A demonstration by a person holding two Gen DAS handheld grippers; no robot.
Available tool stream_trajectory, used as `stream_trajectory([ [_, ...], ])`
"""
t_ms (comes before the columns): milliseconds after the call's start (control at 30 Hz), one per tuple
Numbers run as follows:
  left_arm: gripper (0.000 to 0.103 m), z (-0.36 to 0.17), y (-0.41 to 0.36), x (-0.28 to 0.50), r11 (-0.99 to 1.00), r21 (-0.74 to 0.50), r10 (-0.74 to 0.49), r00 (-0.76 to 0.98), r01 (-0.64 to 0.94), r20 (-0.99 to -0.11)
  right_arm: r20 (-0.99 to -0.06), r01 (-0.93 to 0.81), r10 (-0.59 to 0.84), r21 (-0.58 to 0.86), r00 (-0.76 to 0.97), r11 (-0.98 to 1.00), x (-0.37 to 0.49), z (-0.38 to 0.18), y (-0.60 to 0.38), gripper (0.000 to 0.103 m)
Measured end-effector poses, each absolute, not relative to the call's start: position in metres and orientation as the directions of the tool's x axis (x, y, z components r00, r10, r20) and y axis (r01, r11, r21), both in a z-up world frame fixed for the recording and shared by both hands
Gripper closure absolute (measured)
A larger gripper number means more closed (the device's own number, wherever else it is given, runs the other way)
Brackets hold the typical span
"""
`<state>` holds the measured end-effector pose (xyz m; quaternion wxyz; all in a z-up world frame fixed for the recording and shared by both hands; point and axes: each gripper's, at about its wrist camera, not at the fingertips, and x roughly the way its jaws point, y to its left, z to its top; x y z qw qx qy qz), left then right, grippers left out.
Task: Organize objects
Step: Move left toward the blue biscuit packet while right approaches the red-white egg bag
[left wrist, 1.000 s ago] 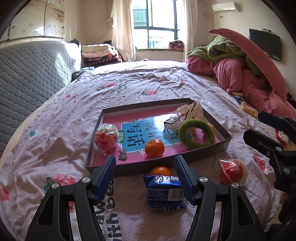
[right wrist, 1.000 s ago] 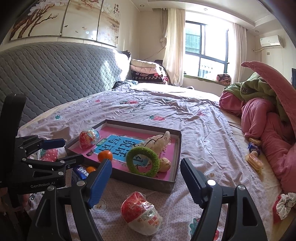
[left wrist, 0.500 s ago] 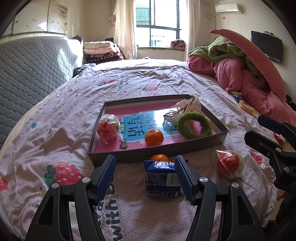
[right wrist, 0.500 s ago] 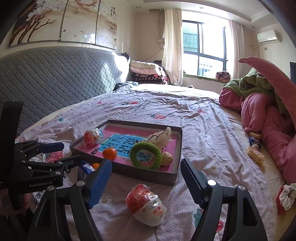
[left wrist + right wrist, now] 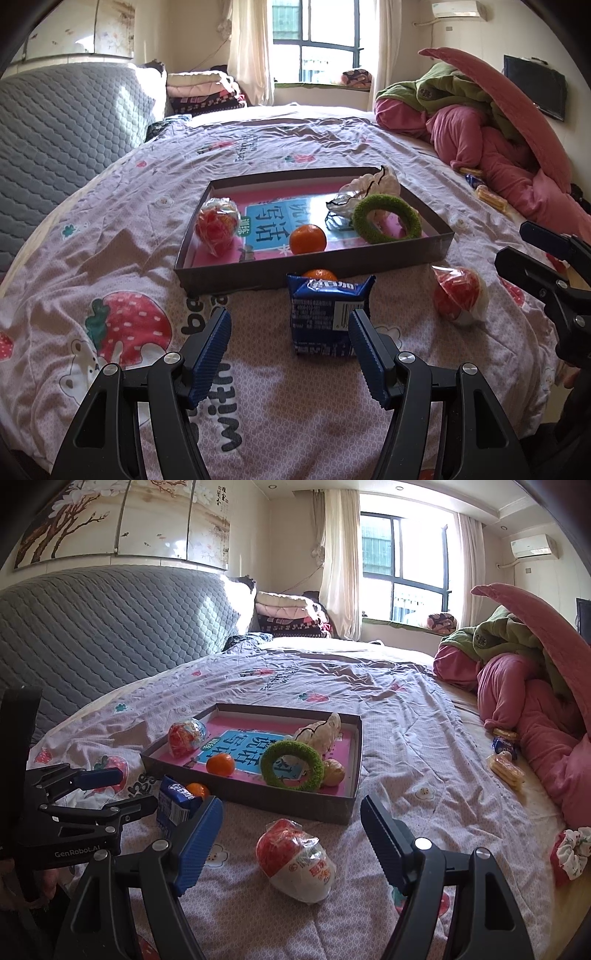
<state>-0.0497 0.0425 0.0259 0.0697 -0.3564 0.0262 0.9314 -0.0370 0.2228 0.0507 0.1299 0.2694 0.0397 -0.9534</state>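
Observation:
A shallow brown tray (image 5: 229,277) lies on the bed and holds a wrapped red snack (image 5: 214,229), an orange (image 5: 307,239), a green ring (image 5: 386,218) and a white plush item (image 5: 373,184). In front of the tray a blue snack packet (image 5: 328,317) lies with a second orange (image 5: 319,274) behind it. My left gripper (image 5: 289,328) is open just short of the packet, touching nothing. A red-and-white wrapped snack (image 5: 295,860) lies ahead of my open right gripper (image 5: 291,808), between its finger lines but not touched. The left gripper (image 5: 103,790) also shows in the right wrist view, beside the packet (image 5: 175,806).
A heap of pink and green bedding (image 5: 498,122) fills the right side. A grey quilted headboard (image 5: 55,129) runs along the left. Small wrapped snacks (image 5: 504,771) and a scrunchie (image 5: 570,853) lie near the right edge of the bed. Folded blankets (image 5: 288,613) are stacked at the back.
Both grippers have drawn back slightly from the tray, so the blue packet and the red-and-white snack sit farther ahead of the fingertips. Neither jaw opening has changed and no object has moved.

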Motion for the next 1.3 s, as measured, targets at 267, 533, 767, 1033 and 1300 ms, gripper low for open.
stream_trajectory([
  [267, 0.036, 0.020, 0.043, -0.043, -0.985, -0.005, 0.128, -0.722, -0.171, -0.680, -0.545, 0.269, -0.213, -0.023, -0.811, -0.963, -0.031, 0.044, 0.224, 0.026],
  [533, 0.036, 0.008, 0.042, -0.041, -0.983, -0.038, 0.155, -0.690, -0.182, -0.707, -0.575, 0.278, -0.193, -0.062, -0.795, -0.959, -0.030, 0.034, 0.223, 0.026],
  [767, 0.027, 0.000, 0.044, -0.043, -0.975, -0.080, 0.200, -0.672, -0.205, -0.713, -0.606, 0.280, -0.179, -0.075, -0.775, -0.957, -0.031, 0.021, 0.226, 0.026],
  [1033, 0.026, -0.008, 0.045, -0.050, -0.978, -0.090, 0.196, -0.667, -0.190, -0.719, -0.628, 0.280, -0.180, -0.063, -0.757, -0.958, -0.036, 0.012, 0.231, 0.026],
  [1300, 0.025, -0.011, 0.046, -0.058, -0.977, -0.099, 0.203, -0.670, -0.190, -0.714, -0.652, 0.282, -0.166, -0.076, -0.739, -0.956, -0.042, 0.003, 0.230, 0.026],
])
